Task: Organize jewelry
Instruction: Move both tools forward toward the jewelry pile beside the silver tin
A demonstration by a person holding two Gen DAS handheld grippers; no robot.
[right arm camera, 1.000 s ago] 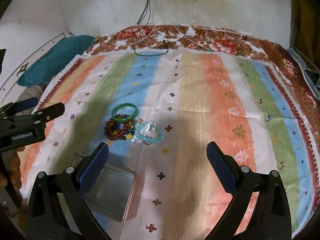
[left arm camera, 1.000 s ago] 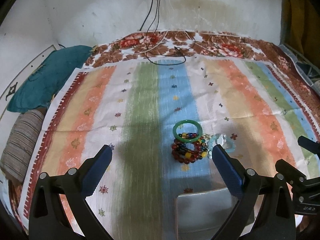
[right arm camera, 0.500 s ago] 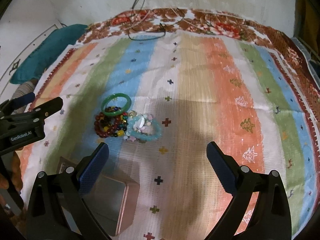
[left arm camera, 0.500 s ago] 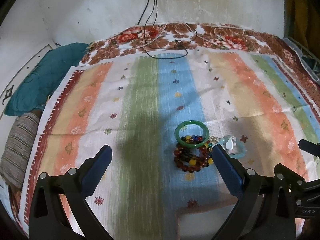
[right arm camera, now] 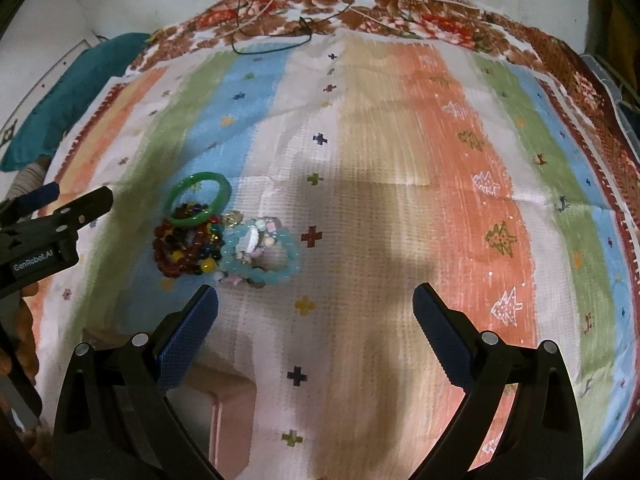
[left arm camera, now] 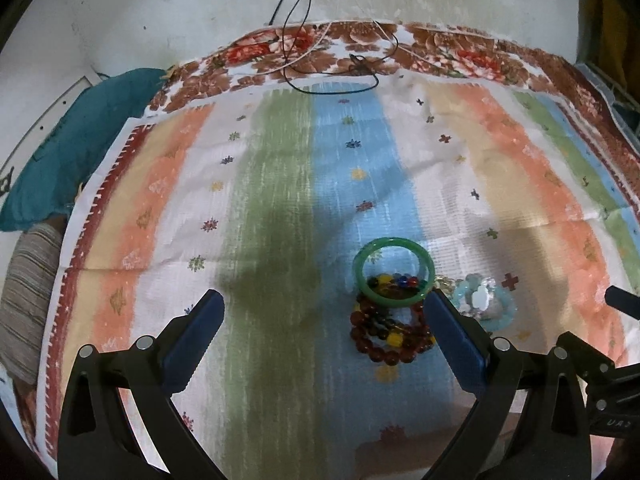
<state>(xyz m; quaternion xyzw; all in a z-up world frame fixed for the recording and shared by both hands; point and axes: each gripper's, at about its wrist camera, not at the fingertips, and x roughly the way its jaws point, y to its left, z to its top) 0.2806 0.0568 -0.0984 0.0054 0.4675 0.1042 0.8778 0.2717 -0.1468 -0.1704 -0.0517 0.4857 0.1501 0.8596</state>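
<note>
Left gripper (left arm camera: 322,326): hanging wide open, holding nothing, getting ready to grab.
Right gripper (right arm camera: 316,322): also spread open and empty.
Bracelets (left arm camera: 394,308): sitting piled just ahead, beside the left gripper's right finger.
Box (right arm camera: 224,412): waiting right under the right gripper's left finger.

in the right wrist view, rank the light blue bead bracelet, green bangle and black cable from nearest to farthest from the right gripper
1. light blue bead bracelet, just ahead, left of the right gripper
2. green bangle, farther left and beyond, leaning on the dark beads
3. black cable, at the far edge by the wall
</note>
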